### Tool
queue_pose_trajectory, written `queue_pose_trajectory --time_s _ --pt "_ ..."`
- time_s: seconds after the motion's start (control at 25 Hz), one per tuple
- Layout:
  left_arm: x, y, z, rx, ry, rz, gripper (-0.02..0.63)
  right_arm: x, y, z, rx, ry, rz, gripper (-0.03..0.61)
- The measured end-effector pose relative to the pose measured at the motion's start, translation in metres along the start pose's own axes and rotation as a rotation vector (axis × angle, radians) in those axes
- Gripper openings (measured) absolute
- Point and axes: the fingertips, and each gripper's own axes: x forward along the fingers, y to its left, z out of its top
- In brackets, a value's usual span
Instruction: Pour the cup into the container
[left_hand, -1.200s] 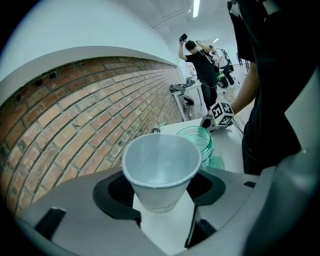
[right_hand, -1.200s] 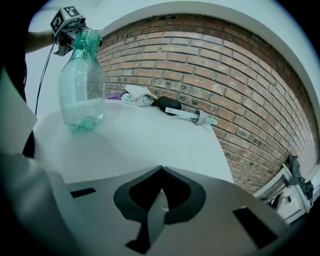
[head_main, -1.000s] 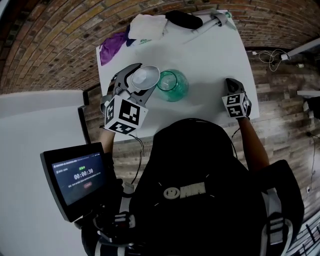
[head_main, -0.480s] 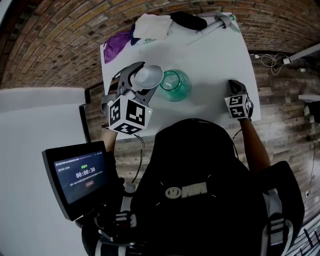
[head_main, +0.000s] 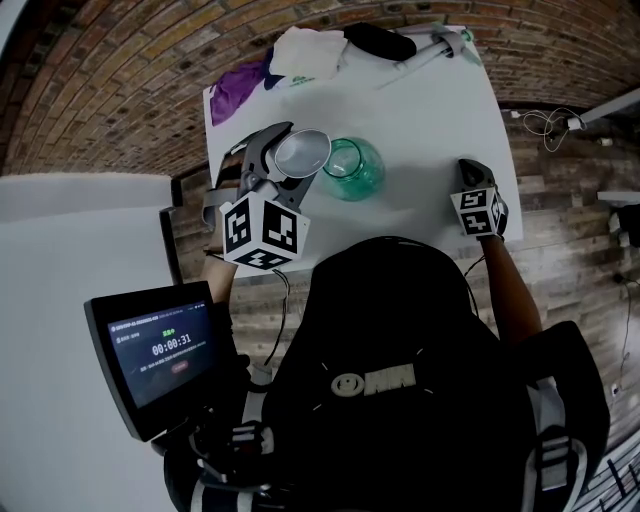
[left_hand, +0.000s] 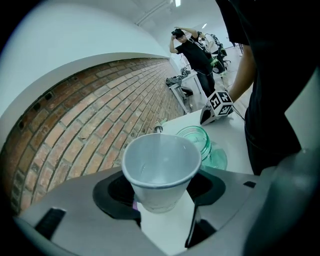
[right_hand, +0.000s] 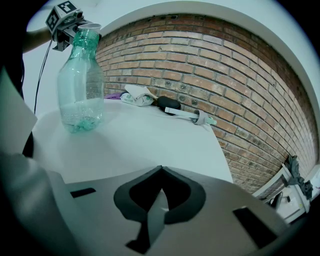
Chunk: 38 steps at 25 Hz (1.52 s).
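The left gripper (head_main: 284, 164), angled downward, clamps the paper cup (head_main: 303, 151) just beside the green bottle's (head_main: 352, 168) mouth, while the right gripper (head_main: 470, 171), pinched shut and empty, sits well apart on the white table (head_main: 430, 110).

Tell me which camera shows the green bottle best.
The right gripper view: the green bottle stands whole in profile, neck to base. The head view sees it from above; the left gripper view, only its top behind the white cup.

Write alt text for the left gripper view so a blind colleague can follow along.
The left gripper holds a white cup between its fingers, with the cup's open mouth facing the camera. Just beyond the cup, a green-tinted clear bottle stands on the white table, and a brick wall runs along the left.
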Motion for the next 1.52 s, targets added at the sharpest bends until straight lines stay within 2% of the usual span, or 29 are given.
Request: queue_pose_trajectory --time_s 0.52,1.52 --pt "0.0009 0.001 -0.0017 0.079 0.029 0.022 0.296 -0.0021 0.0005 0.0007 0.002 -0.001 0.0 0.003" --pt "0.0053 -0.0029 -0.0005 0.151 0.053 0.037 0.296 -0.0013 0.0002 -0.0002 0.004 -0.004 0.002 0.003"
